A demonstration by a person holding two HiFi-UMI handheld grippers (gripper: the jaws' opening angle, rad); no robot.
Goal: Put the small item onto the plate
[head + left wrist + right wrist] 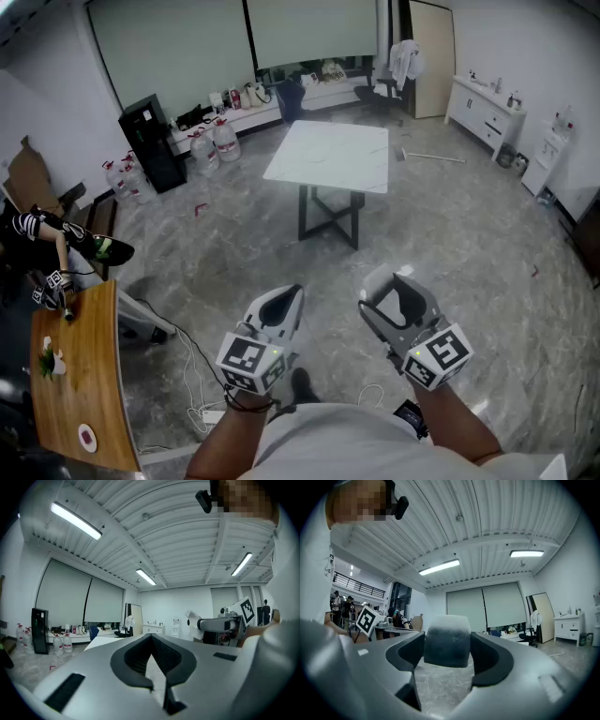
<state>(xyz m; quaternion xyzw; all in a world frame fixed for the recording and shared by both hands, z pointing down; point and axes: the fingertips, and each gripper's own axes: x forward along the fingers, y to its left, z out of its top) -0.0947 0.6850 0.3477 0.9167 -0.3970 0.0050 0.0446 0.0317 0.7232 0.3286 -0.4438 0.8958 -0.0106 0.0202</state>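
Right gripper view: right gripper (447, 637) fingers clamp grey block (446, 649) (indistinct in head view); left gripper (151, 641) fingers together.

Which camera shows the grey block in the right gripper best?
The right gripper view: the grey block fills the gap between the right gripper's jaws, touching both. From the head view it is hard to pick out; the left gripper view catches that gripper side-on, block hidden.
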